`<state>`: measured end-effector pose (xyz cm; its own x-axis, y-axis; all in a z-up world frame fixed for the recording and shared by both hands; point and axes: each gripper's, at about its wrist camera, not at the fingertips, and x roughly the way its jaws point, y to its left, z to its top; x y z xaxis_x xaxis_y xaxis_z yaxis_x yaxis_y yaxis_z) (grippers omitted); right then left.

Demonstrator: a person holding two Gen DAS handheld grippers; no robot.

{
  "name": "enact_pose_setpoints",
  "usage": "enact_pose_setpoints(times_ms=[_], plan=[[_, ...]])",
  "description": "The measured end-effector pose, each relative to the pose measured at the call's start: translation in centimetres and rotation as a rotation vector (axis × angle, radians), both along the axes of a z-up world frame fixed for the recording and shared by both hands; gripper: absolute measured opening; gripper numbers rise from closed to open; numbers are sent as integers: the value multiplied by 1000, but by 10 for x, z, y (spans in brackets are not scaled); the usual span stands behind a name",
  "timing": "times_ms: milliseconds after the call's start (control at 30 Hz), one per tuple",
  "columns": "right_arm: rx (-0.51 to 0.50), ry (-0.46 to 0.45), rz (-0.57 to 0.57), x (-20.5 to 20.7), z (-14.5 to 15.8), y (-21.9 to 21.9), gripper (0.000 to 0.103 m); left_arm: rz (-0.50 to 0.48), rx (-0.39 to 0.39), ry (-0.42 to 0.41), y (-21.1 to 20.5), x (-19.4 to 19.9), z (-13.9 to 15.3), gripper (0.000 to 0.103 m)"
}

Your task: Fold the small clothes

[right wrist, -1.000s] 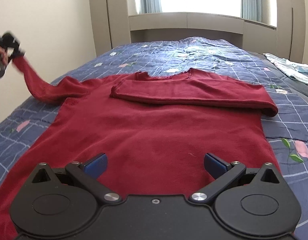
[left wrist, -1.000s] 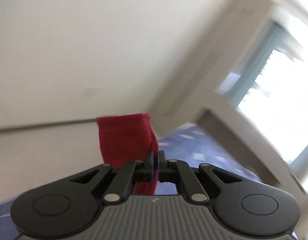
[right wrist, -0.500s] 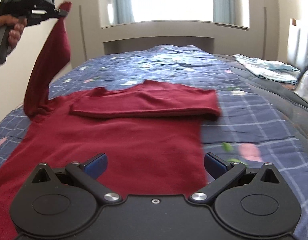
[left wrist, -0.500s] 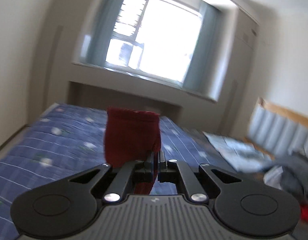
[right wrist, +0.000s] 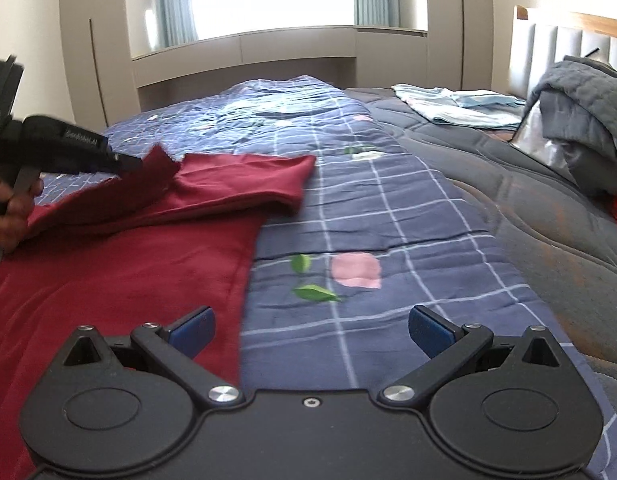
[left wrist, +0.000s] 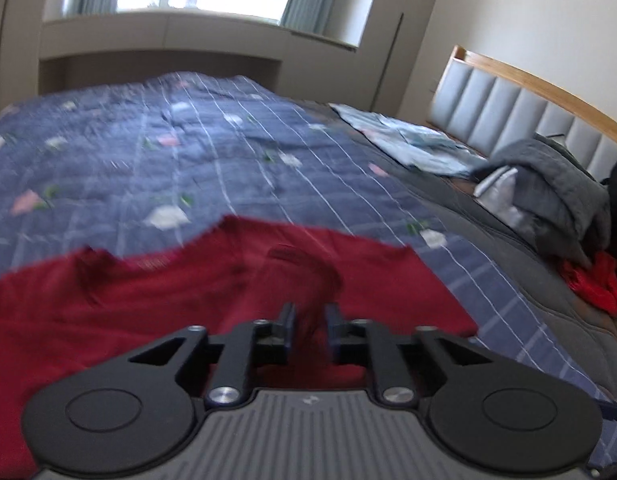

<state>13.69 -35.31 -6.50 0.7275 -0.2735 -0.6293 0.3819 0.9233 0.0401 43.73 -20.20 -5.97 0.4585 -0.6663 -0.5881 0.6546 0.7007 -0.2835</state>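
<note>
A dark red sweater (left wrist: 148, 300) (right wrist: 128, 272) lies flat on the bed, one sleeve folded across its chest (right wrist: 248, 176). My left gripper (left wrist: 310, 312) (right wrist: 128, 162) hovers over the chest with the other sleeve's cuff (left wrist: 300, 268) (right wrist: 156, 176) between its jaws. Those jaws are opening and stand apart, the blurred cuff loose in the gap. A hand (right wrist: 12, 216) holds that gripper at the left edge. My right gripper (right wrist: 310, 320) is open and empty, low over the sweater's right edge and the quilt.
A blue checked quilt (right wrist: 388, 220) covers the bed. Light blue clothes (right wrist: 460, 108) lie at the far right. A grey jacket (right wrist: 580, 120) is heaped by the padded headboard (left wrist: 528, 112), with a bright red garment (left wrist: 592, 280) beside it.
The left gripper swung the sleeve from the left side, up and over onto the sweater's chest, then parted its jaws. The right gripper slid right, from over the sweater to its right edge.
</note>
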Motion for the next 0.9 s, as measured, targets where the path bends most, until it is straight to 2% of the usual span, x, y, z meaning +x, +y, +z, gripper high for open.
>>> enact_pose_setpoints(times_ms=[67, 133, 200, 367, 500, 600, 767, 900], plan=[[-3, 0, -4, 2, 0, -3, 102, 1, -12, 5, 6, -6, 5, 65], [0, -7, 4, 5, 1, -5, 103, 3, -13, -18, 19, -12, 11, 69], [11, -17, 31, 11, 2, -7, 102, 22, 9, -25, 31, -16, 18, 83], [32, -23, 142, 46, 8, -5, 102, 160, 65, -57, 85, -27, 26, 103], [60, -58, 265, 88, 18, 3, 102, 333, 130, -64, 141, -27, 23, 103], [62, -84, 351, 126, 25, 11, 102, 479, 146, -11, 186, -12, 13, 103], [62, -78, 451, 190, 27, 24, 94, 683, 85, 84, 252, 27, -6, 103], [136, -29, 459, 230, 16, 24, 83, 751, 0, 156, 281, 61, -22, 102]])
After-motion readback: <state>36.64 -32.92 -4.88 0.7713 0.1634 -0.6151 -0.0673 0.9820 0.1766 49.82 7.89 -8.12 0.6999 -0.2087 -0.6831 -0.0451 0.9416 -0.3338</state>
